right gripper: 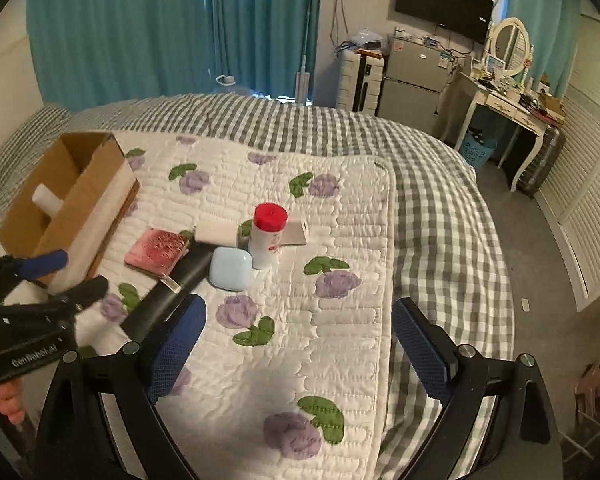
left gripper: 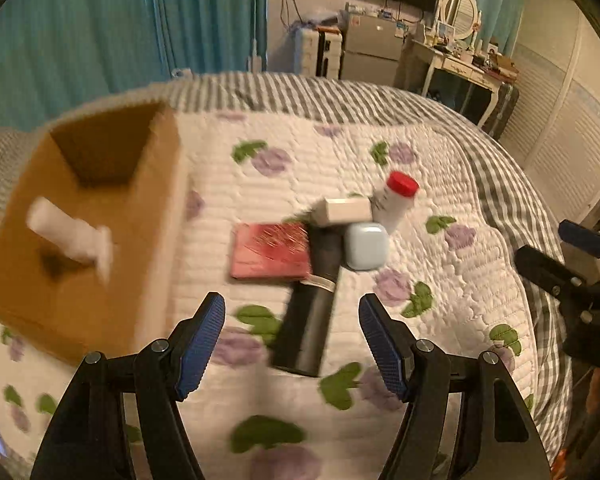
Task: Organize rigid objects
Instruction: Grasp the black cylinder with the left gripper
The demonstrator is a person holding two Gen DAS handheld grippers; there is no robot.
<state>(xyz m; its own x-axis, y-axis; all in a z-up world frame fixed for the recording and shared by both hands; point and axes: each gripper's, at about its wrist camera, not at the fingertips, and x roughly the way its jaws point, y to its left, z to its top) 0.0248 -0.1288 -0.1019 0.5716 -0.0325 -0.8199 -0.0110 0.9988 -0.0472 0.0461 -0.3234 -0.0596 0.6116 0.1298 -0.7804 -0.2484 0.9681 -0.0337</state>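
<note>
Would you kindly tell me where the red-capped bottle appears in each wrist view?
Left wrist: red-capped bottle right of centre, leaning, behind the pale blue case.
Right wrist: the bottle at centre, upright, right of the case.
Shared landmark: cardboard box, far left in both.

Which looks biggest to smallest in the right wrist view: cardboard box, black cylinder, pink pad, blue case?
1. cardboard box
2. black cylinder, though it lies nearer the camera
3. pink pad
4. blue case, close to the pad in size
</note>
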